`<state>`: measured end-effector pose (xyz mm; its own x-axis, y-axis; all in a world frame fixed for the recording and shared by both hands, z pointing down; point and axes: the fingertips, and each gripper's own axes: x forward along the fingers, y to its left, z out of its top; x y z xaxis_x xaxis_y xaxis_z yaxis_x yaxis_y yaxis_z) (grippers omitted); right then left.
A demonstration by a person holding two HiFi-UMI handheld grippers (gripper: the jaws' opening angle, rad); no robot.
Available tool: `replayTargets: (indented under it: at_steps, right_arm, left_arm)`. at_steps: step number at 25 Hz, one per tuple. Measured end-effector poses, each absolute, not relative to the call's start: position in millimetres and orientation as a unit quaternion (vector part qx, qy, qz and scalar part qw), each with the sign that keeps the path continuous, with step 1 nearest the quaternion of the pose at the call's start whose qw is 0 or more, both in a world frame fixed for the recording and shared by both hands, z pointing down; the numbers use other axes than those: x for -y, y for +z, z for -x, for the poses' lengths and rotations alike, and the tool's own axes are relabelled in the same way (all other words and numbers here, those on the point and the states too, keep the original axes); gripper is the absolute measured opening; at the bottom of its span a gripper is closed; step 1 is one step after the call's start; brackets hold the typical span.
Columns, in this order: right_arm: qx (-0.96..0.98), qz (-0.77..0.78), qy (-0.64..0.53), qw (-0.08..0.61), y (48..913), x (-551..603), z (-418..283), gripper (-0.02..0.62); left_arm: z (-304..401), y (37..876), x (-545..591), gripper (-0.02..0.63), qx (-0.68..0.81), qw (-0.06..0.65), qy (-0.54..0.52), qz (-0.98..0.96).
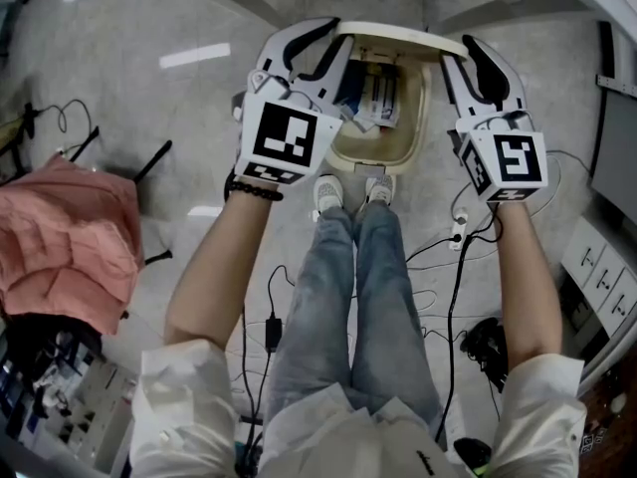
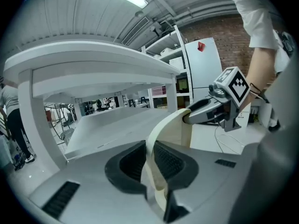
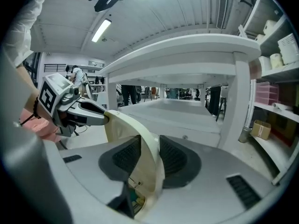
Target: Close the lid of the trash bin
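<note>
A cream trash bin (image 1: 343,153) stands on the floor just ahead of the person's shoes, with packaging inside it. Its lid (image 1: 398,36) stands raised at the far side. My left gripper (image 1: 320,46) is shut on the lid's left end, and the lid's thin cream edge (image 2: 166,134) runs between the pads (image 2: 170,160). My right gripper (image 1: 466,58) is shut on the lid's right end, the curved lid (image 3: 140,143) pinched between its pads. Each gripper view shows the other gripper on the lid's opposite corner: the right gripper (image 2: 205,111) and the left gripper (image 3: 88,115).
A white table (image 2: 93,59) stands low over the space beyond the bin. Cables and a power strip (image 1: 453,242) lie on the floor at right. A pink cloth (image 1: 60,237) covers something at left. Shelving (image 3: 275,78) is at the right.
</note>
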<state>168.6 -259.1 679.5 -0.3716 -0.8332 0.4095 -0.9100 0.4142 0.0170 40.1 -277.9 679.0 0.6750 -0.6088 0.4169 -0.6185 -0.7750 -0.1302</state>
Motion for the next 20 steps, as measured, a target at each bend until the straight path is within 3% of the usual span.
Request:
replayTargets:
  at_steps: [20]
  right_arm:
    - [0.829, -0.507, 0.099, 0.214, 683, 216, -159, 0.121]
  left_arm:
    - [-32, 684, 235, 0.072, 0.292, -0.007, 0.254, -0.922]
